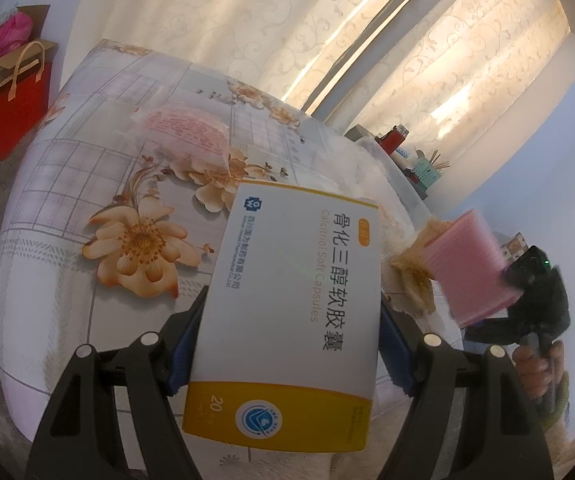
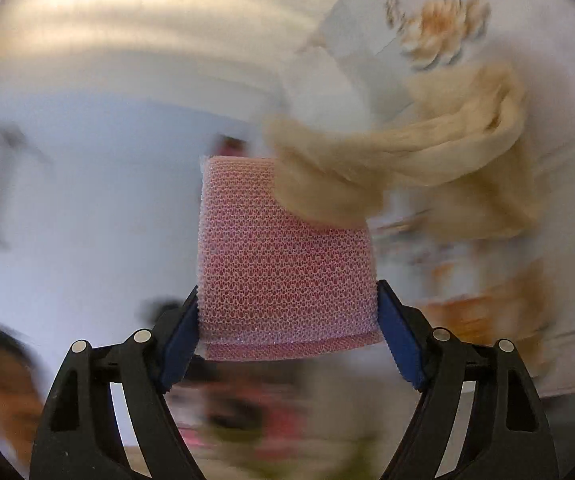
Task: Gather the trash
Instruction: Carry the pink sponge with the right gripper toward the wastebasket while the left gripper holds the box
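1. Left gripper (image 1: 287, 344): blue pads clamped on both long edges of a white-and-yellow medicine box (image 1: 291, 312), which sticks out forward over the floral tablecloth (image 1: 87, 184).
2. Right gripper (image 2: 287, 320): pads clamped on a pink foam net sleeve (image 2: 283, 264).
3. Beige crumpled wad (image 2: 427, 168) sits at the sleeve's far right end, touching it.
4. Right view badly blurred.

The right gripper (image 2: 287, 320) holds a pink mesh sponge (image 2: 283, 264) between its blue pads (image 2: 399, 328). A beige cloth (image 2: 427, 160) drapes over the sponge's upper right corner. The background is blurred.
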{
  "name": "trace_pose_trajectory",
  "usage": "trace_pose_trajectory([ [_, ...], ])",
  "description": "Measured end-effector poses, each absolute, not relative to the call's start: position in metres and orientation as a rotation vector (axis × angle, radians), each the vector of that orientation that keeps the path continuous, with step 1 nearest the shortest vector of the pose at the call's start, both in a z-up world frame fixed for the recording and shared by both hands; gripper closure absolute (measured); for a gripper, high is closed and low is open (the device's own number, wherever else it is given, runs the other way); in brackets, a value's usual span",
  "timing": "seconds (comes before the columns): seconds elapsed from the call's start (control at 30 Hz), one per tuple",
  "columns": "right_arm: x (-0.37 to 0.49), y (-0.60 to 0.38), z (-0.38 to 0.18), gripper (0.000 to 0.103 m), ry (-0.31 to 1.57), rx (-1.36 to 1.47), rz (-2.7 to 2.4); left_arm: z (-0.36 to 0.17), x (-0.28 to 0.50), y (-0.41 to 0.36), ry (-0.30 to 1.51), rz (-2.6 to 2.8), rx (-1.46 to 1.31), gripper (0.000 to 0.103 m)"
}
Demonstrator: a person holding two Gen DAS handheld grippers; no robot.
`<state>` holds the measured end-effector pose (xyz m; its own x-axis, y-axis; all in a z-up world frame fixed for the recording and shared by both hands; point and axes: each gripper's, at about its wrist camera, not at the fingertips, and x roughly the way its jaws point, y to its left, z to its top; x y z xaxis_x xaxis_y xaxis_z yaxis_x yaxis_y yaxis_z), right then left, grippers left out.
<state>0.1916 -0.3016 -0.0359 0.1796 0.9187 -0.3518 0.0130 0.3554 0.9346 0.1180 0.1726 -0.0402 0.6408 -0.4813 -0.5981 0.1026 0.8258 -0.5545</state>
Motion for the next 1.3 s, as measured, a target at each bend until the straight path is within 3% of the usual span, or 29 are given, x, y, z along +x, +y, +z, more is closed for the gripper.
trace_pose_trajectory([
  [0.3, 0.184, -0.286, -0.007, 0.026, 1.035, 1.202, 1.125, -0.035, 0.112, 0.173, 0.803, -0.347, -0.508, 0.03],
  [0.8, 0.14, -0.33, 0.045, 0.026, 0.786, 0.922, 0.996, 0.024, 0.1, 0.136, 0.674, -0.454, -0.477, 0.03],
  [1.07, 0.065, -0.442, 0.043, 0.026, 0.642, 0.848, 0.601, 0.07, 0.113, 0.022, 0.655, -0.724, -0.384, 0.03],
  [1.3, -0.028, -0.563, -0.015, 0.026, 0.62, 0.905, 0.135, 0.077, 0.125, -0.136, 0.782, -0.991, -0.272, 0.03],
])
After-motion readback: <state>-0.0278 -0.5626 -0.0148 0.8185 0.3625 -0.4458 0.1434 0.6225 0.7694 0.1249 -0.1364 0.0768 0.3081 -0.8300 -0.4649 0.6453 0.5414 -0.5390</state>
